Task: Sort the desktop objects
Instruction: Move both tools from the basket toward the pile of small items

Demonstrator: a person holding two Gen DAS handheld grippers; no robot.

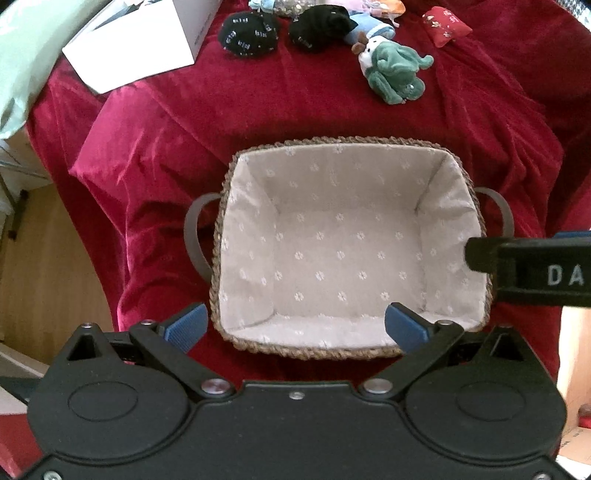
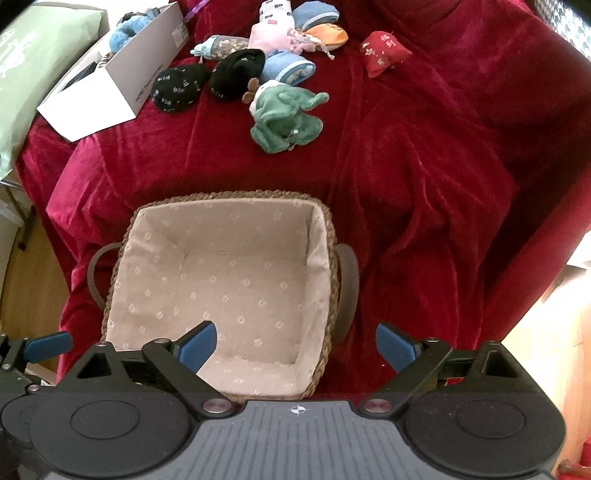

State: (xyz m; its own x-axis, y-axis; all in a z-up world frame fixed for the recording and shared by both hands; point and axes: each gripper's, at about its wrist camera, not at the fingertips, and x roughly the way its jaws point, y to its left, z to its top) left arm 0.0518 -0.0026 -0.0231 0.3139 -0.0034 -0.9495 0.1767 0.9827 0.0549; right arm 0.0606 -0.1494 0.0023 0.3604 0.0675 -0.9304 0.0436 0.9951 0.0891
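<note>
A woven basket (image 1: 221,206) with a pale flowered lining stands on the red cloth; nothing lies in it. It also shows in the right wrist view (image 2: 332,258). My left gripper (image 1: 295,326) is open and empty over the basket's near rim. My right gripper (image 2: 295,349) is open and empty over the basket's near right corner. Its body (image 1: 535,273) shows at the right in the left wrist view. At the far end lie a green plush toy (image 1: 397,72) (image 2: 288,118), two black pouches (image 1: 249,35) (image 2: 177,86), a red pouch (image 1: 445,24) (image 2: 384,51) and several other small cloth items (image 2: 288,33).
A white open box (image 1: 144,40) (image 2: 110,77) sits at the far left on the red cloth (image 1: 498,129). A pale green bag (image 2: 33,70) lies beyond it. Wooden floor (image 1: 44,277) shows past the table's left edge.
</note>
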